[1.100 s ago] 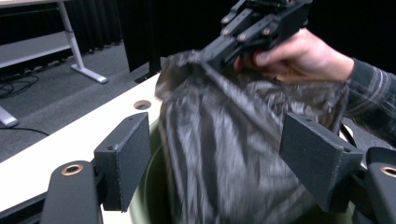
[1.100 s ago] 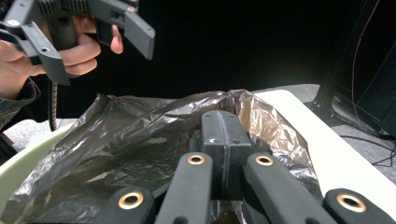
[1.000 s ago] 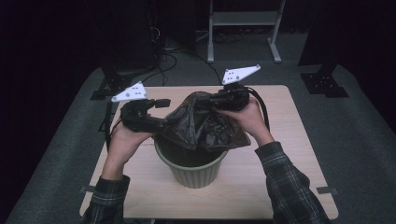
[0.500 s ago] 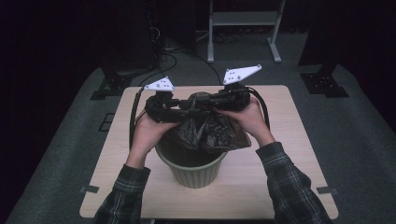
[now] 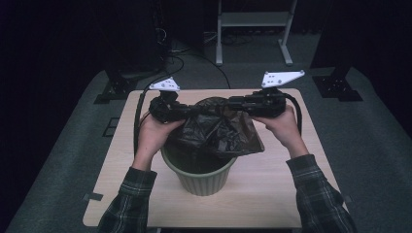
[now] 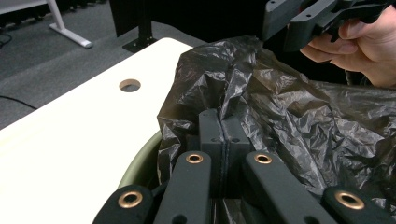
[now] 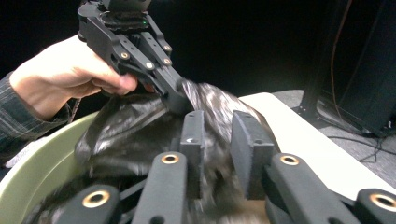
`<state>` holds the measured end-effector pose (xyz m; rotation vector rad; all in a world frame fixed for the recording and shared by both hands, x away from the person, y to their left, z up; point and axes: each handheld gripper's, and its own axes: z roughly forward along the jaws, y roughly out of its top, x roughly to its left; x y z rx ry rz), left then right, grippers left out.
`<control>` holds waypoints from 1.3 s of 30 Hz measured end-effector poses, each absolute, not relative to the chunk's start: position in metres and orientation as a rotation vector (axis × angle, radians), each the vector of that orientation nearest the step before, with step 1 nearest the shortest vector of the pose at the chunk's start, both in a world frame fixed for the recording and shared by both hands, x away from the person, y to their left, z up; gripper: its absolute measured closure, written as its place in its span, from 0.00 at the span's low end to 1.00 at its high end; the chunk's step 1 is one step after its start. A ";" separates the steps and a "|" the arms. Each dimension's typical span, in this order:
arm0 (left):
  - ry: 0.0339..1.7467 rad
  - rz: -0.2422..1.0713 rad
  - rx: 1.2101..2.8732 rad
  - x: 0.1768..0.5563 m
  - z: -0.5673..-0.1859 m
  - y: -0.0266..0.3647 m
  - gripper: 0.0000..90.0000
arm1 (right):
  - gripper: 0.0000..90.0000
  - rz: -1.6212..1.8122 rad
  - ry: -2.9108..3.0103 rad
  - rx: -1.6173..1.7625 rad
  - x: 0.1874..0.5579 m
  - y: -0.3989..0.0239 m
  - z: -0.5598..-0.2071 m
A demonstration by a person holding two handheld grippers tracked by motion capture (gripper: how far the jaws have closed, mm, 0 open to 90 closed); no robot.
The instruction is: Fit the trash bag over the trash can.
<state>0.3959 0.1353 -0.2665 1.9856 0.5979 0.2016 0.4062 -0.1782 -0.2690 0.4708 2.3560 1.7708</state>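
A black plastic bag is draped over the mouth of a green ribbed bin in the middle of the table. My left gripper is at the bag's left top edge. Its pads are pressed together, and in the right gripper view this gripper pinches a fold of film. My right gripper is at the bag's upper right. Its jaws stand apart with blurred bag film between them. The bin's rim shows under the bag.
The pale wooden table has bare room on both sides of the bin and a cable hole near its far edge. Cables trail from both grippers. A white stand and dark equipment legs sit on the floor beyond.
My left gripper has moved right from the bag's left side toward the middle. The bag is now bunched up between both grippers and hangs further right over the bin.
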 end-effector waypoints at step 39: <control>0.645 0.217 1.911 0.397 -0.266 0.154 1.00 | 1.00 1.688 2.446 0.540 0.402 -0.176 -0.305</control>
